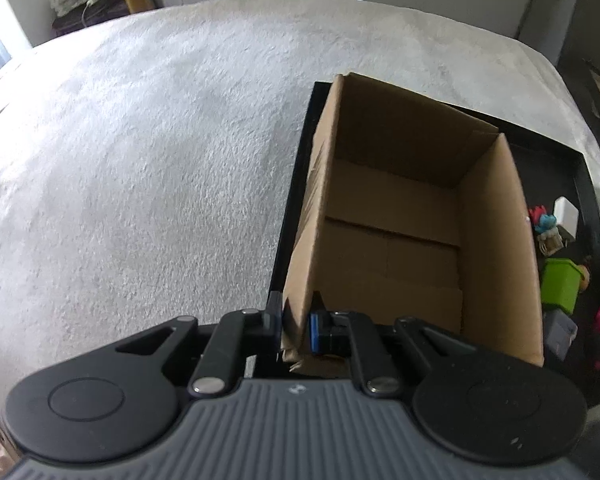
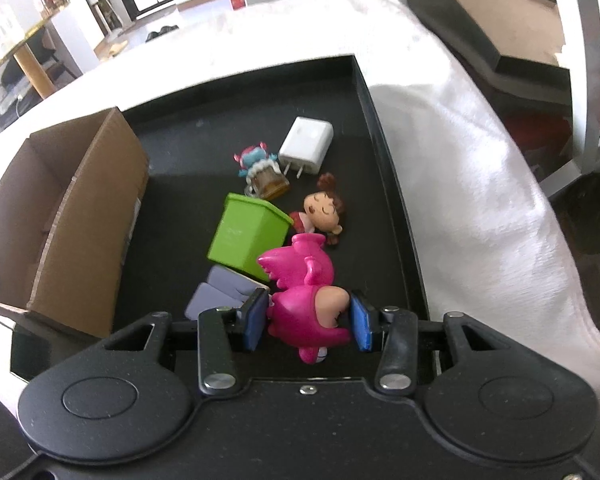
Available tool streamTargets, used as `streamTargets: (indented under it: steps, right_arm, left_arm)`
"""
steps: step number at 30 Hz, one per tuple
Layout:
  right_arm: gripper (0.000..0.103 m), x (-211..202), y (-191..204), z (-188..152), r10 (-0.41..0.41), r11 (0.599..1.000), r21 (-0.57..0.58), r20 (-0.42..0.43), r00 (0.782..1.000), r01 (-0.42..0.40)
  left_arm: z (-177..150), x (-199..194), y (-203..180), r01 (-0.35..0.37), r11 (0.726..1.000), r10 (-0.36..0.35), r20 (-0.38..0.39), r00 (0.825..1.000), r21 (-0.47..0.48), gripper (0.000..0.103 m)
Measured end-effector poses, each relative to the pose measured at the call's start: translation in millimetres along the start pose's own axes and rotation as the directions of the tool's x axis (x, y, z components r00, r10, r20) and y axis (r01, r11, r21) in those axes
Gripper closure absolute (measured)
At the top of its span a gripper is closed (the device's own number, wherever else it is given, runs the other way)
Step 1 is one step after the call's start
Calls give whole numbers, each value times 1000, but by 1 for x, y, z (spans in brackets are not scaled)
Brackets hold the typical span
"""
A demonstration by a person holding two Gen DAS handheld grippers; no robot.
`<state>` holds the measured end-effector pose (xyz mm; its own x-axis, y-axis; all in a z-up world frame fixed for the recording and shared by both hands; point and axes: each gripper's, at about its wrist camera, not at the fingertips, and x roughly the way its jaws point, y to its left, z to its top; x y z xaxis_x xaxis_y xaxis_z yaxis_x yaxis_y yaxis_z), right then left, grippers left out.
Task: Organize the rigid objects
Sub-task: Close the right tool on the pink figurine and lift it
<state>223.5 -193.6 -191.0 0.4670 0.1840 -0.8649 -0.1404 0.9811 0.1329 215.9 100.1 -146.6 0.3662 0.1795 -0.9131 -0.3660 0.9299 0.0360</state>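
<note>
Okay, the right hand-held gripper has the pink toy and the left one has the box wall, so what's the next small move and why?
Probably carry the pink toy left over the cardboard box before letting go. The right hand-held gripper is shut on it above the black tray, the box looks empty, and the left hand-held gripper steadies its wall.

left gripper [image 1: 295,322] clamped on near wall of open cardboard box [image 1: 396,216]; box sits in black tray [image 1: 588,184] on white fuzzy cover [image 1: 140,160].
</note>
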Motion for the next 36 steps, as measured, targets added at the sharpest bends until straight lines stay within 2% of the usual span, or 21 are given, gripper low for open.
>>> streamTargets:
  steps: [10, 16, 19, 21, 32, 36]
  right_arm:
    - [60, -30, 12, 3, 46, 999, 6, 56, 997, -47]
    - [60, -41, 30, 8, 63, 998, -37, 84, 995, -60]
    - [60, -45, 44, 13, 64, 996, -72, 99, 993, -57]
    - [60, -48, 54, 17, 69, 994, -90, 104, 992, -60]
    - [60, -43, 112, 31, 111, 976, -196, 91, 990, -91]
    - [59, -40, 129, 33, 109, 971, -224, 88, 990, -87]
  left_arm:
    - [-7, -14, -4, -17, 999, 16, 38, 999, 47, 91]
    - [-7, -9, -3, -20, 999, 19, 6, 1000, 40, 92]
    - [-8, -8, -8, -32, 997, 32, 6, 999, 72, 92]
    - [-8, -8, -11, -69, 993, 68, 4, 998, 98, 92]
    - [-8, -1, -6, -48, 996, 50, -34, 998, 77, 92]
    - [-9, 2, -8, -57, 993, 61, -38, 997, 102, 92]
